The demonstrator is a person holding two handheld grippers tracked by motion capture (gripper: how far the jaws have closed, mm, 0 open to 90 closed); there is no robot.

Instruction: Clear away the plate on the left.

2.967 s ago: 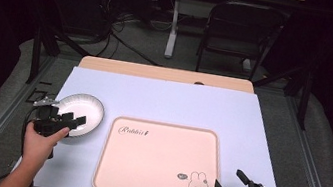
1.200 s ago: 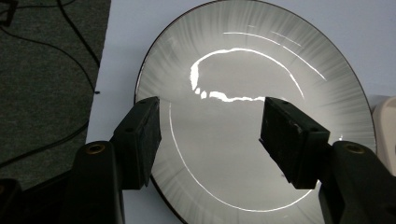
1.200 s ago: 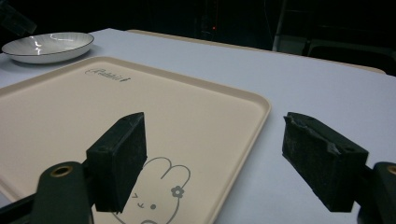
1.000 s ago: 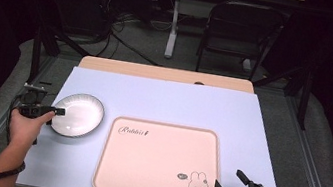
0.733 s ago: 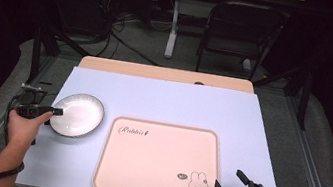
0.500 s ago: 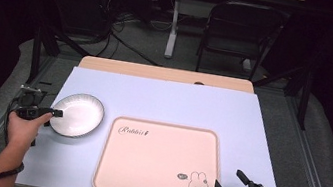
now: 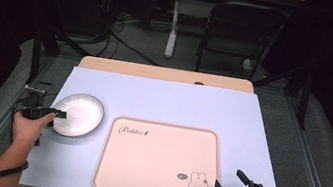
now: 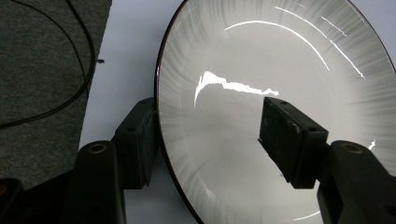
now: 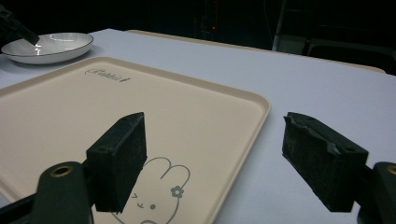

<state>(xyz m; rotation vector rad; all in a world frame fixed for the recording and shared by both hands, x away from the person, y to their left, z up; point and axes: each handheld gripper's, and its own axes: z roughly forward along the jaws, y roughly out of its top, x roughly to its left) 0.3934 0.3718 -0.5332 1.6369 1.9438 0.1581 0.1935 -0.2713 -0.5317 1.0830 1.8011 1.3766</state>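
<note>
pale blue table (image 7: 163,100), left gripper (image 8: 210,135) straddling plate (image 8: 261,70) rim, jaws apart

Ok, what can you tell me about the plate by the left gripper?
The plate is round, shallow and white with a thin dark rim, glossy like glazed ceramic, and empty. It lies flat on the pale blue table cover, left of the tray and apart from it. The left gripper straddles its near-left rim, one jaw inside, one outside, not closed.

tray (image 7: 159,160): beige, rabbit print, flat on bench
bench (image 7: 193,105): pale blue top
chair (image 7: 237,36): behind bench
</note>
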